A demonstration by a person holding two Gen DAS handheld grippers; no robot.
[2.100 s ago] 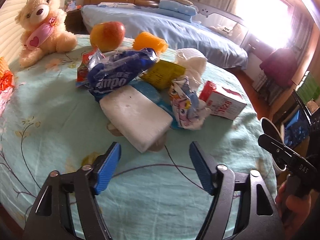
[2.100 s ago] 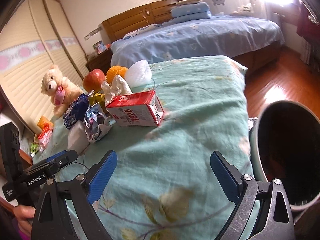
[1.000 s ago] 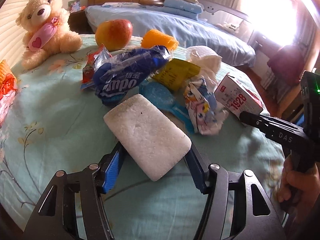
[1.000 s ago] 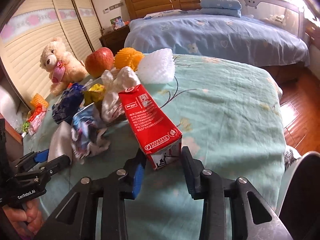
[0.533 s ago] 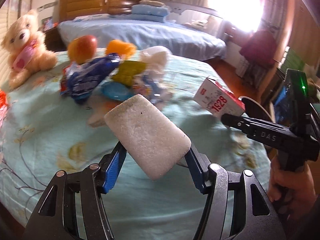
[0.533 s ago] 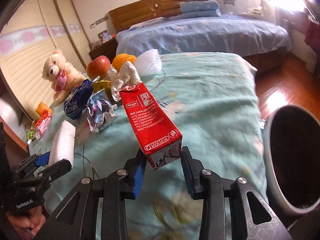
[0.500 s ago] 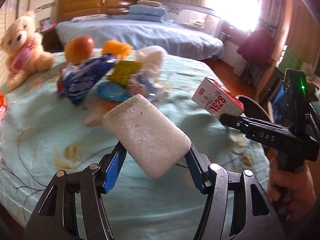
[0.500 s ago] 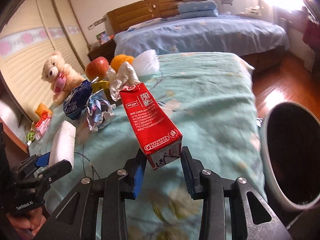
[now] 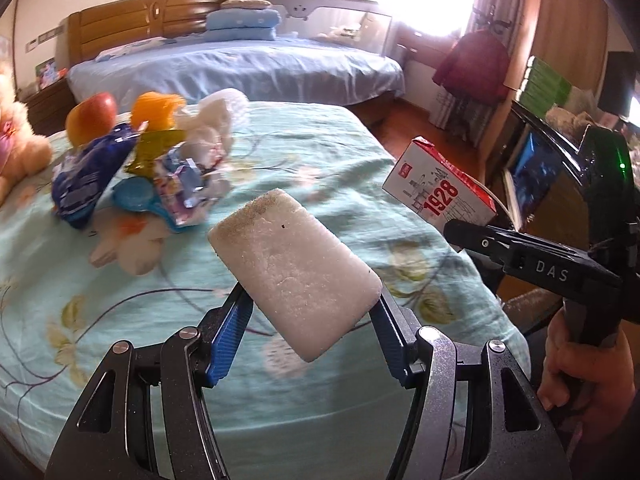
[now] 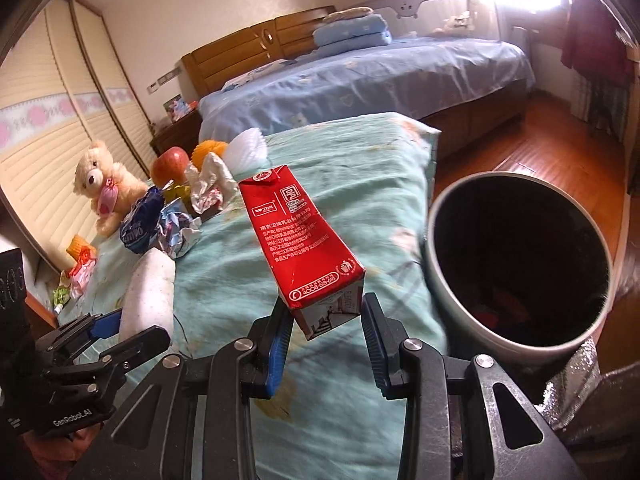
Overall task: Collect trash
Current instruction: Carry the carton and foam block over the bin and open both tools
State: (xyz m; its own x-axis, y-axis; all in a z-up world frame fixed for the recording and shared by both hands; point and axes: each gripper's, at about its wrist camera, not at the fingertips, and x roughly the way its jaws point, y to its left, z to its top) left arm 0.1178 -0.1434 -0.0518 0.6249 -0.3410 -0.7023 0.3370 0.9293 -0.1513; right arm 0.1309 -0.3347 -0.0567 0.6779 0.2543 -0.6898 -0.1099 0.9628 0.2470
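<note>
While both tools are clamped on trash, the right tool (image 10: 326,332) grips a red milk carton (image 10: 302,240) by its base, long axis pointing away. Its bin (image 10: 516,260) gapes at three o'clock, nearer this hand. The left tool (image 9: 312,336) pinches a white foam block (image 9: 294,272) above the bed (image 9: 280,168).

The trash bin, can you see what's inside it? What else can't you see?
- Trash bin, right wrist view: its inside is too dark; only faint reddish bits show.
- White foam block, left wrist view: its lower end hides behind the left tongs.
- Teddy bear, left wrist view: cut off by the picture's edge.
- Wrapper pile, left wrist view: blurred, print unreadable.
</note>
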